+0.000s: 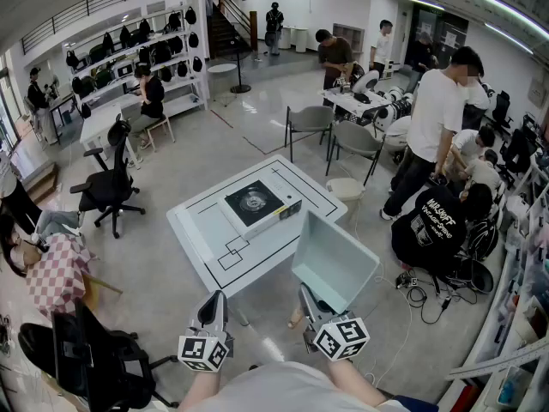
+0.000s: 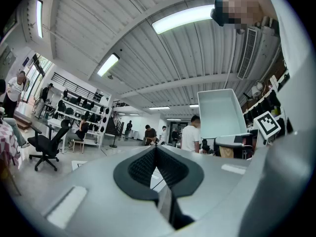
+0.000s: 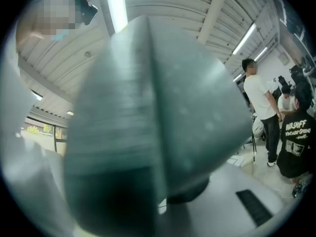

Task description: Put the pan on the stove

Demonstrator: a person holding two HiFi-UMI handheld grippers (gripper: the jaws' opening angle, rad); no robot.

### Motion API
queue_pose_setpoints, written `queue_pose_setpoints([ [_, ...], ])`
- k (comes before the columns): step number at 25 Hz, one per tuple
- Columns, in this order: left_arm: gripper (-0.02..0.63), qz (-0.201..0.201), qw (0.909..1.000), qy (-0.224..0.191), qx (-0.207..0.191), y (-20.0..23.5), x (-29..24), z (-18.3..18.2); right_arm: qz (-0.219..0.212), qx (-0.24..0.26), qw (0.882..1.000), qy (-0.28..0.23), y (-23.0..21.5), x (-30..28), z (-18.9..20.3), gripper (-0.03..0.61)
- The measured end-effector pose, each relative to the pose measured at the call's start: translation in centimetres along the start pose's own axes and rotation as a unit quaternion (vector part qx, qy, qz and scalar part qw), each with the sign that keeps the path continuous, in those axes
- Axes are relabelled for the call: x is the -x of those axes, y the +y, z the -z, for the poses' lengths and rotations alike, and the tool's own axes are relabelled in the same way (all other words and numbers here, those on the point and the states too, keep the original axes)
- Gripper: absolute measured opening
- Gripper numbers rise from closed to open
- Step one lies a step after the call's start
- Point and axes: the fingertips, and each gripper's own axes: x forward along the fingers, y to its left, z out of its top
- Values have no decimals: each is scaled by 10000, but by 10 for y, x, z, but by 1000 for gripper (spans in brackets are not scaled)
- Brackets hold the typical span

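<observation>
Near the table (image 1: 206, 230) with the stove (image 1: 255, 200), a black shirt (image 1: 433, 230) reads "VINTAGE-SPRING".

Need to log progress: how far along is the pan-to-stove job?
Done: the pan is lifted, clamped in the right gripper. In hand: it hangs tilted by the table. Left: setting it on the stove, whose top is bare.
</observation>
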Motion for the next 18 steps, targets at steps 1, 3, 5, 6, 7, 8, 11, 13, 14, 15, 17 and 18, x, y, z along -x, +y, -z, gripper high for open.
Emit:
queue_pose_setpoints([
  [1,11,-1,10000,5,-12,-2,-1,1,4,-3,10000,5,-2,1,0,118],
  [3,9,-3,10000,15,-27,-4,-2,2,26,-8,10000,14,-7,2,1,118],
  [5,9,-13,10000,25,-30,-5,-3,3,85,-18,10000,30,-10,3,1,117],
  [6,10,-20,10000,30,-30,-5,-3,3,120,-28,9999,39,-11,3,1,117],
  [7,11,-26,10000,32,-33,-5,-3,3,151,-41,9999,44,-13,3,1,117],
  [8,10,-33,10000,34,-37,-6,-3,3,176,-54,9998,45,-14,2,0,117],
  [11,10,-56,10000,37,-42,-10,-3,2,192,-73,9998,53,-20,4,-2,117],
  [13,10,-88,9999,37,-50,-15,-4,0,175,-42,9998,67,-23,6,-5,117],
  [14,9,-108,9999,41,-55,-16,-5,0,160,-20,9998,76,-25,6,-6,117],
  [15,10,-128,9999,50,-54,-18,-5,1,140,-1,9999,84,-26,6,-6,117],
  [17,10,-164,9998,68,-43,-20,-7,6,93,16,9999,94,-30,7,-5,117],
  [18,11,-181,9998,72,-35,-23,-8,8,67,14,9999,101,-32,8,-5,117],
])
